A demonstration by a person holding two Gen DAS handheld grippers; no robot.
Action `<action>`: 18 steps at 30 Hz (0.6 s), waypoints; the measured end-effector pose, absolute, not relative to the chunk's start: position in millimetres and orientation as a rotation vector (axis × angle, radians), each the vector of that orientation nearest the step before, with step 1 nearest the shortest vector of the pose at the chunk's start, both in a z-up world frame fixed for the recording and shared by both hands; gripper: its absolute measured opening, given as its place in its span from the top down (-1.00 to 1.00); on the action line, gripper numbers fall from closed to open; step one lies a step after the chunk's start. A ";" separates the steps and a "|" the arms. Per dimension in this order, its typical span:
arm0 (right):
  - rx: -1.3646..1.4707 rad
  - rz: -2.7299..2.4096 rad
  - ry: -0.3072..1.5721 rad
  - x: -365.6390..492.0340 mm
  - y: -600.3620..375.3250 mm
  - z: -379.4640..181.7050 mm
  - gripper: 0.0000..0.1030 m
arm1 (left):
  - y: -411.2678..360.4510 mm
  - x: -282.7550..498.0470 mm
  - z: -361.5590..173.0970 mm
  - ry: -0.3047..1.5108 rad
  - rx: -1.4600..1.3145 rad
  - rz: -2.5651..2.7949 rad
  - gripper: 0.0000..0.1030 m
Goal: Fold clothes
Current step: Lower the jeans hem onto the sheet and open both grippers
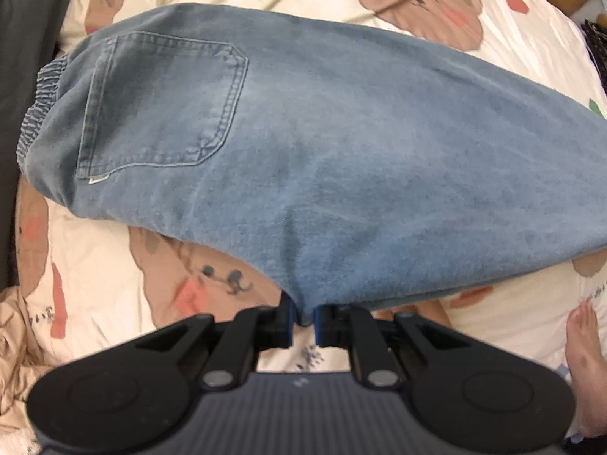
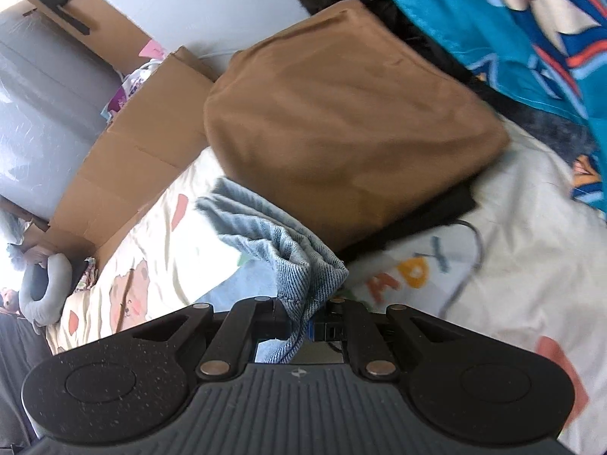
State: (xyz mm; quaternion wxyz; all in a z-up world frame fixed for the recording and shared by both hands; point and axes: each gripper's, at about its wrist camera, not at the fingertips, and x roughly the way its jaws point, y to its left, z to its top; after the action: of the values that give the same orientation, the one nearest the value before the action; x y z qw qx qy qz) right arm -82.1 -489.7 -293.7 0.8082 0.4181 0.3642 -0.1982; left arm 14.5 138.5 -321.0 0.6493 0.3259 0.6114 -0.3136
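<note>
Denim jeans lie spread across the bear-print bed sheet, back pocket facing up and the elastic waistband at the far end from the pocket's leg side. Left gripper has its two fingers pinched on the near edge of the jeans, roughly at the crotch seam, with cloth bunched between the blue pads. Right gripper is clamped on a gathered wad of the same denim, seemingly a leg end, with several layers fanning out beyond its tips.

Relative to the jeans, a folded brown garment sits just beyond the held wad on a dark piece, and a bare foot rests on the sheet near the left gripper.

Judging by both grips, a fold of the jeans is under way. The risks as I see them: the right gripper's hold takes in uneven layers, so one could slip free and leave the fold crooked; the left pinch is shallow at the very edge and may pull out under the denim's weight; carrying the wad onward could knock the brown garment out of its fold
</note>
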 end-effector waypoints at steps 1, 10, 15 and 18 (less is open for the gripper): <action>0.897 -0.428 0.782 -89.1 -491.1 -294.6 0.88 | 138.0 14.6 -321.8 1.388 0.748 -0.715 0.81; 0.922 -0.485 0.815 -155.0 -496.4 -314.8 0.88 | 140.1 18.1 -318.4 1.410 0.757 -0.702 0.81; 0.945 -0.515 0.839 -181.1 -497.5 -331.9 0.88 | 134.8 32.1 -324.2 1.429 0.778 -0.690 0.81; 0.966 -0.544 0.870 -192.0 -496.8 -339.2 0.88 | 133.5 41.6 -328.0 1.436 0.792 -0.699 0.81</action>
State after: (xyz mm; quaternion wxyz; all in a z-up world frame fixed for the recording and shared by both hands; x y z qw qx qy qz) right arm -192.0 -496.8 -339.2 0.7621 0.4438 0.3997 -0.2500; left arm 41.6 133.5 -328.0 0.6285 0.3455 0.6265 -0.3051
